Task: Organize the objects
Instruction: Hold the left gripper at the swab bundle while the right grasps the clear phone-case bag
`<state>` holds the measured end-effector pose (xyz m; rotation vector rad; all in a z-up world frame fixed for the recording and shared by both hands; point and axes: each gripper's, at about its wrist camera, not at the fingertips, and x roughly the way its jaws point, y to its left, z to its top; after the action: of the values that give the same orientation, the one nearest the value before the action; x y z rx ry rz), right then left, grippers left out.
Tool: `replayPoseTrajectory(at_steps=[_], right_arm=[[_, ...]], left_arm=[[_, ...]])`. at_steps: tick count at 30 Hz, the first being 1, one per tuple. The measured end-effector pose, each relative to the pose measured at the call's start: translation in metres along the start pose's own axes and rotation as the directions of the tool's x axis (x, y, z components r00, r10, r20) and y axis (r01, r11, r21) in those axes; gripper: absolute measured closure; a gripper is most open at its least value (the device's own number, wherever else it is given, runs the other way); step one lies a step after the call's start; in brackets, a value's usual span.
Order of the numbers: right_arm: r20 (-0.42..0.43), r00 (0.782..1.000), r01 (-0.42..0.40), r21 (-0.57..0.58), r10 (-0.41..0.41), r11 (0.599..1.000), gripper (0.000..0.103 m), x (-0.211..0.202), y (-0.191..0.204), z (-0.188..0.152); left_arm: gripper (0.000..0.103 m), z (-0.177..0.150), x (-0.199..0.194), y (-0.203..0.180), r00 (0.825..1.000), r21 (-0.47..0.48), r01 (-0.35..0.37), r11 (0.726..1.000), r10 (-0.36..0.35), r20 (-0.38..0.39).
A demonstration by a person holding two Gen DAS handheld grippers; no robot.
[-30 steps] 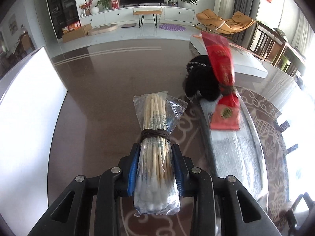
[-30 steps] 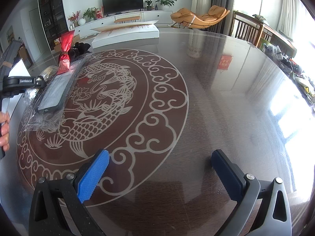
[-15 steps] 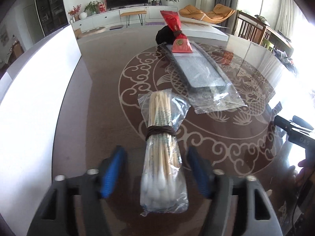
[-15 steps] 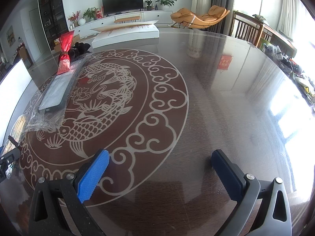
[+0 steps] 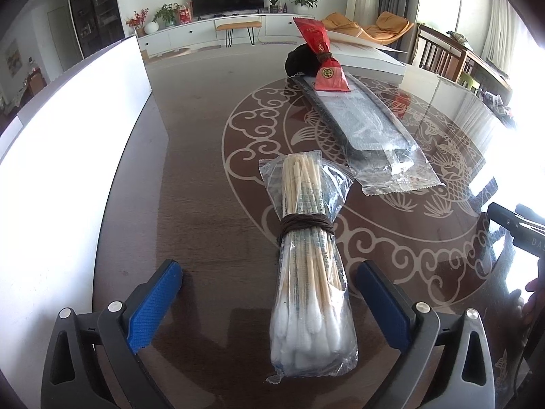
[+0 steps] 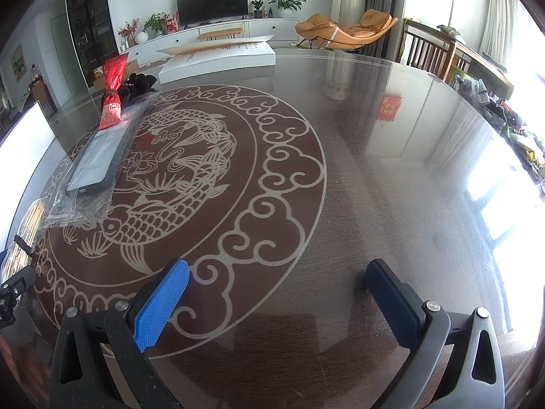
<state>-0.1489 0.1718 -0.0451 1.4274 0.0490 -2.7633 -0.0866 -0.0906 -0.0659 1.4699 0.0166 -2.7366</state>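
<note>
While the left gripper had clamped the swabs one second before, its blue ribbed pads were now spread wide, and the bundle lay free between them on the glossy table. The swabs were thin wooden sticks with white cotton tips in a crinkled clear bag, tied with dark cord. The right gripper stayed spread over bare glass, holding nothing.

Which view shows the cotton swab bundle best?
The left wrist view: the bagged cotton swab bundle lies whole on the table, centred between the open left gripper fingers. The right wrist view catches only a sliver of it at the far left edge.
</note>
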Motion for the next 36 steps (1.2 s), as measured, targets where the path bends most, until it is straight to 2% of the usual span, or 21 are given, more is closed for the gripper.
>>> replayPoseTrajectory(at_steps=[18, 20, 22, 23, 25, 28, 32, 34, 35, 36], right_arm=[[0.000, 1.000, -0.007, -0.007, 0.007, 1.000, 0.000, 0.000, -0.001, 0.000], [-0.064, 0.997, -0.036, -0.023, 0.034, 0.999, 0.000, 0.003, 0.000, 0.009], [-0.085, 0.987, -0.132, 0.052, 0.136, 0.990, 0.000, -0.002, 0.004, 0.026], [-0.067, 0.982, -0.173, 0.075, 0.178, 0.982, 0.000, -0.007, 0.013, 0.037], [-0.043, 0.974, -0.220, 0.030, 0.221, 0.975, 0.000, -0.014, 0.048, 0.061], [-0.116, 0.959, -0.270, -0.076, 0.260, 0.960, 0.000, 0.005, 0.118, 0.093], [-0.218, 0.953, -0.229, -0.072, 0.209, 0.971, 0.000, 0.049, 0.176, 0.109], [-0.271, 0.954, -0.165, -0.108, 0.131, 0.980, 0.000, 0.068, 0.190, 0.105], [-0.251, 0.964, -0.125, -0.156, 0.084, 0.980, 0.000, 0.069, 0.195, 0.103], [-0.244, 0.966, -0.134, -0.173, 0.090, 0.976, 0.002, 0.068, 0.197, 0.101]], left_arm=[[0.000, 0.002, 0.002, -0.001, 1.000, 0.001, 0.002, 1.000, -0.002, -0.001], [0.000, 0.002, 0.002, -0.001, 1.000, 0.001, 0.002, 1.000, -0.002, -0.001], [0.000, 0.002, 0.002, -0.002, 1.000, 0.001, 0.002, 1.000, -0.002, -0.001], [0.000, 0.002, 0.002, -0.002, 1.000, 0.001, 0.002, 1.000, -0.002, -0.001], [0.000, 0.002, 0.002, -0.002, 1.000, 0.001, 0.001, 1.000, -0.001, -0.001], [0.000, 0.003, 0.001, -0.002, 1.000, 0.001, 0.001, 1.000, -0.001, -0.001], [0.000, 0.003, 0.002, -0.002, 1.000, 0.001, 0.001, 1.000, -0.001, -0.001], [0.000, 0.003, 0.002, -0.002, 1.000, 0.001, 0.001, 1.000, -0.001, -0.001], [0.000, 0.003, 0.003, -0.002, 1.000, 0.001, 0.001, 1.000, -0.001, -0.001], [0.000, 0.004, 0.003, -0.002, 1.000, 0.000, 0.001, 1.000, -0.001, 0.000]])
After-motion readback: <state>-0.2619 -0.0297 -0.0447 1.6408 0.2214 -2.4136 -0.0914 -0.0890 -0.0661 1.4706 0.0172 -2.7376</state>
